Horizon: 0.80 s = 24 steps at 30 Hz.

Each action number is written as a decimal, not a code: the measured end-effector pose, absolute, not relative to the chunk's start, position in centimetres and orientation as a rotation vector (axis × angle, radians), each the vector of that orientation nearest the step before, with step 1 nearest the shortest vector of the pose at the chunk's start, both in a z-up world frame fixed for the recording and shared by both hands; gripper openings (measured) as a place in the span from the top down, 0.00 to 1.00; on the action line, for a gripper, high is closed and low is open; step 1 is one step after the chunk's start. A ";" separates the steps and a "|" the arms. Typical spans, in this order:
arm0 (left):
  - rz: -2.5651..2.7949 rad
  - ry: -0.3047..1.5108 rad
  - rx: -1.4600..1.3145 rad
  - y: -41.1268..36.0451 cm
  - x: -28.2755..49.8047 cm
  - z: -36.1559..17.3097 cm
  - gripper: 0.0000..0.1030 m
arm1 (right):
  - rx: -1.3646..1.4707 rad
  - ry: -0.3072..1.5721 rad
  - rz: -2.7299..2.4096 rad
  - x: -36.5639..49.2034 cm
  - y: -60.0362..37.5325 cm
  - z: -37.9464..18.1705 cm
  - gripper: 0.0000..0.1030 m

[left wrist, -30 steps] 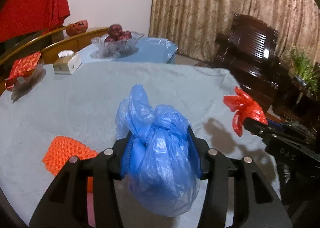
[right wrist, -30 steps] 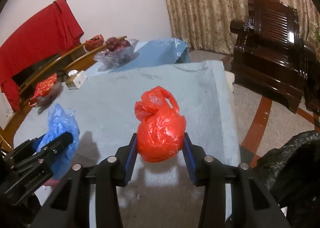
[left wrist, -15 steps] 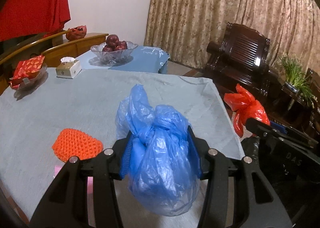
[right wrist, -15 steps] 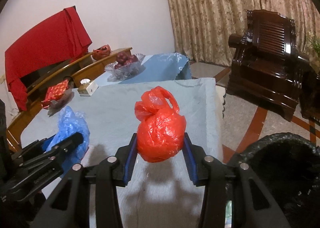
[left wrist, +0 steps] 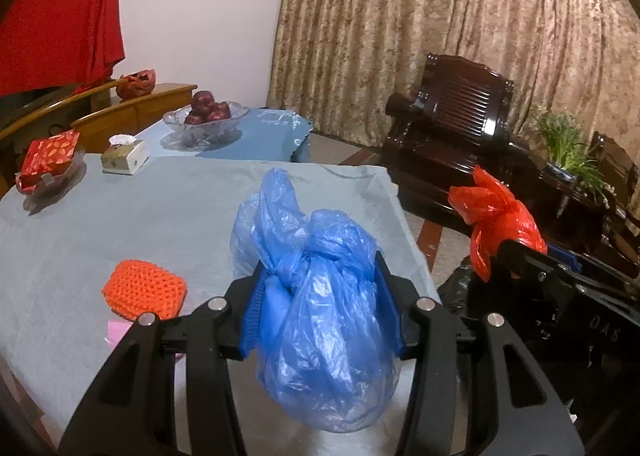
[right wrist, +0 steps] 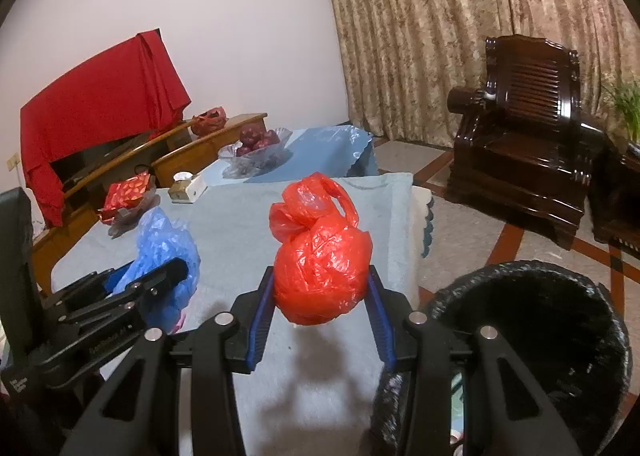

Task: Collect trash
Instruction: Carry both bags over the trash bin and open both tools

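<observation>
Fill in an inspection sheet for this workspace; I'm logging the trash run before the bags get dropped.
Surface: table under a grey-blue cloth, edge beside the bin.
Job's things: blue knotted bag and red knotted bag, both lifted off the cloth; black-lined bin on the floor at the right, open.
Clutter: orange crocheted pad, tissue box, red wrapped packet, glass bowl of dark red fruit.
Grippers: left gripper clamps the blue bag; right gripper clamps the red bag.
Cables: nothing seen.
Surroundings: patterned curtain, dark wooden armchair, red cloth draped at the wall, potted plant.
</observation>
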<state>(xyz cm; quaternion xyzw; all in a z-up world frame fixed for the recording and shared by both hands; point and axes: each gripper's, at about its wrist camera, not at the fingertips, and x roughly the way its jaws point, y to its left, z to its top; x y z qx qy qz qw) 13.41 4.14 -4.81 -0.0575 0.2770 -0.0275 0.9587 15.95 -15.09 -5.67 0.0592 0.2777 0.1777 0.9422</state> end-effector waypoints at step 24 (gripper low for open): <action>-0.284 0.531 -0.051 -6.3 12.4 -3.9 0.54 | 0.158 0.516 0.140 10.3 -26.1 -4.6 0.58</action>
